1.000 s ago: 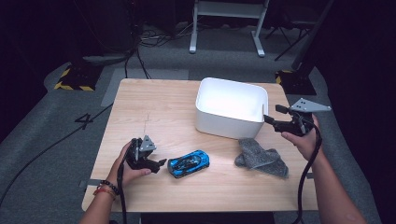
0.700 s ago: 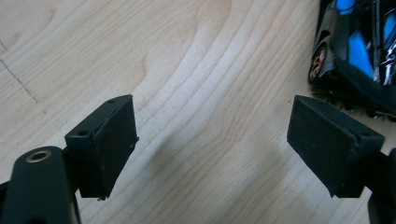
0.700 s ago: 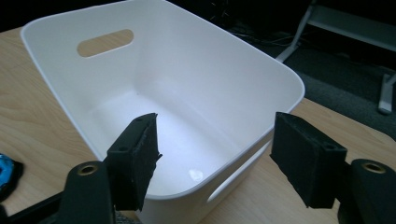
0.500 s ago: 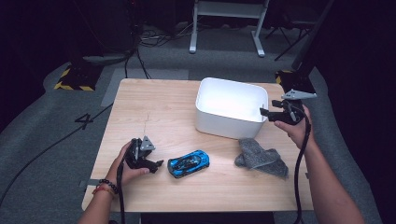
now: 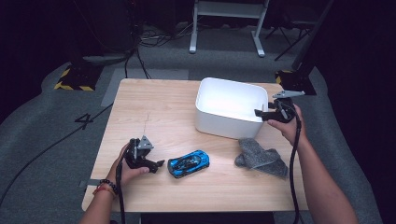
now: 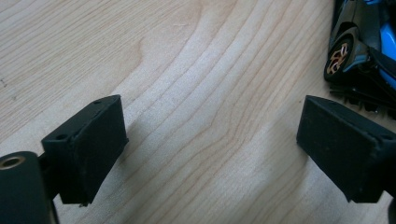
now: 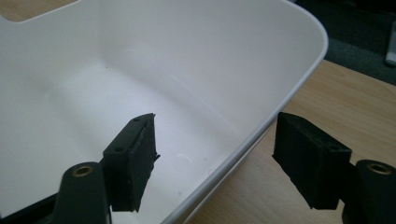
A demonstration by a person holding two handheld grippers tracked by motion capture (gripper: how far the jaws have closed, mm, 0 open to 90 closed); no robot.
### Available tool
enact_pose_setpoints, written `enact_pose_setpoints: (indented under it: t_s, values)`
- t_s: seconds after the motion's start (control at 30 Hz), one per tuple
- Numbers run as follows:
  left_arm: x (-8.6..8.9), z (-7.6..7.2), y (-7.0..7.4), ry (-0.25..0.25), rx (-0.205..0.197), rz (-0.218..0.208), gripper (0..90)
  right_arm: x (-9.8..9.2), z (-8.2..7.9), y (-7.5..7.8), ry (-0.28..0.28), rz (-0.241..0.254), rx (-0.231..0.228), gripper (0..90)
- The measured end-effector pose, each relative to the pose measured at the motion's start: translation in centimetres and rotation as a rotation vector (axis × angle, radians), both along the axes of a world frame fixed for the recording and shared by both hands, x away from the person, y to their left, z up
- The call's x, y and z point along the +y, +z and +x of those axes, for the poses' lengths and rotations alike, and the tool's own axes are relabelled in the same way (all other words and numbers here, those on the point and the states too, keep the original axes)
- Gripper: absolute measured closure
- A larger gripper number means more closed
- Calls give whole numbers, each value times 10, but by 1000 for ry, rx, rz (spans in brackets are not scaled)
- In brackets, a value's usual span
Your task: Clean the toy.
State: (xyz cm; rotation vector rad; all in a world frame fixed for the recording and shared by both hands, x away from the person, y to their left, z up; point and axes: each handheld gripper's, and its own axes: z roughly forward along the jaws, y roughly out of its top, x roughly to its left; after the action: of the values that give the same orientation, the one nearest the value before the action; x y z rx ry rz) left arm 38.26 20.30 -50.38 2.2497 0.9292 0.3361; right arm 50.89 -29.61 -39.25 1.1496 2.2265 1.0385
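Two things sit nearest your grippers: the white tub (image 5: 231, 108) and the blue toy car (image 5: 188, 163). The white tub stands on the far right part of the worktop (image 5: 154, 116), upright and, as far as the high view shows, with nothing in it. Your right gripper (image 5: 262, 113) hangs at the tub's right-hand wall, and in the right gripper view the rim (image 7: 261, 126) runs straight between the jaws, one jaw inside over the tub's white floor, the other outside above the wood. The jaws have just been opening and stand apart; the pads do not press on the wall, though the exact gap to the rim is hard to judge from that angle.

The blue toy car lies on its wheels near the front edge of the worktop, left of the middle, nose turned toward the tub. Your left gripper (image 5: 159, 163) rests just beside it on the left, jaws pointing at the car. In the left gripper view those jaws have just been opening too, and they stand wide with bare wood between them; the car's wheel (image 6: 340, 58) shows beyond the right-hand jaw, near it but apart.

A grey cloth (image 5: 261, 158) lies crumpled in front of the tub, near your right forearm and well apart from the car.
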Motion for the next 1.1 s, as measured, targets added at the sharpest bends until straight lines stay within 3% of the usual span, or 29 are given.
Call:
enact_pose_setpoints:
  t_s: [0.2, 0.33, 0.47, 0.77, 1.1]
  values:
    - [-2, 0, -1, 6, -2, -6, 51, -1, 2, -5, 1, 49, 21, 287]
    - [-2, 0, -1, 5, -1, -4, 50, 2, 1, -4, 14, 14, 22, 314]
    - [-2, 0, -1, 5, -1, -4, 50, 5, -3, -3, 40, 13, 51, 312]
    - [-2, 0, -1, 5, -1, -4, 50, 18, -17, -2, 109, 1, 70, 327]
    - [-2, 0, -1, 5, -1, -4, 50, 27, -33, -2, 106, 7, 55, 324]
